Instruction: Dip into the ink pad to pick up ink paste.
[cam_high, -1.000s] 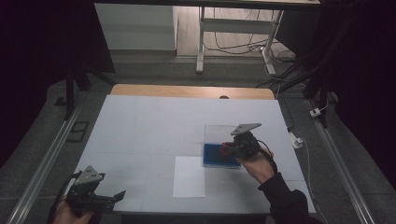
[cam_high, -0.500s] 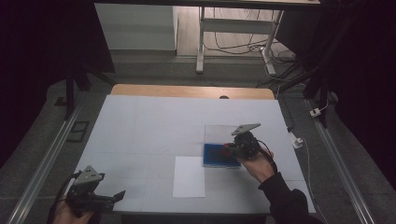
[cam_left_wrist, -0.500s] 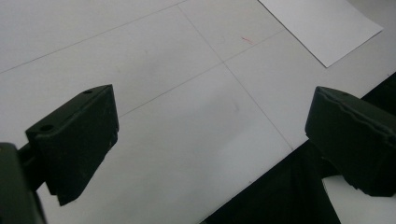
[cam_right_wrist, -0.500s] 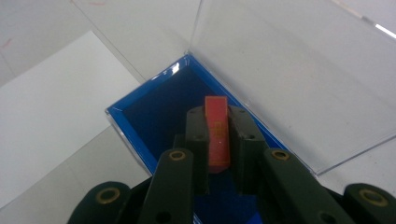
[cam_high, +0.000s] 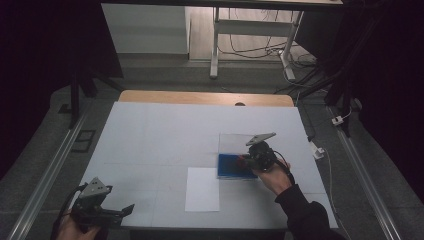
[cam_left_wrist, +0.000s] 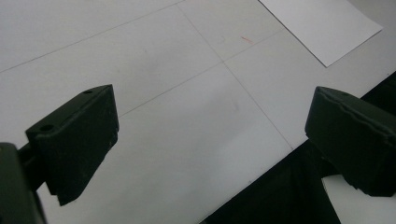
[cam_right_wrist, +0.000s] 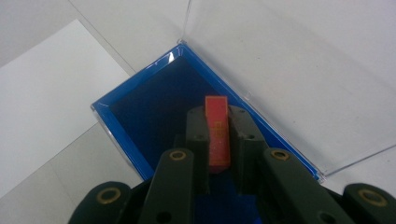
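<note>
My right gripper (cam_right_wrist: 217, 122) is shut on a thin red-orange piece (cam_right_wrist: 218, 140) that stands upright between its jaws. It hangs over the dark inside of a shallow blue box (cam_right_wrist: 154, 105), whose clear lid (cam_right_wrist: 303, 70) lies folded open on the table beyond. In the high view this gripper (cam_high: 248, 161) sits at the right edge of the blue box (cam_high: 231, 167), right of centre. My left gripper (cam_high: 125, 212) rests at the table's front left corner. Its jaws (cam_left_wrist: 210, 140) stand wide apart with nothing between them.
A white sheet of paper (cam_high: 202, 188) lies flat just left of the box, also seen as paper (cam_right_wrist: 42, 93) and paper (cam_left_wrist: 322, 25). The table's front edge (cam_left_wrist: 261, 186) runs under the left gripper. A wooden strip (cam_high: 205, 97) borders the far side.
</note>
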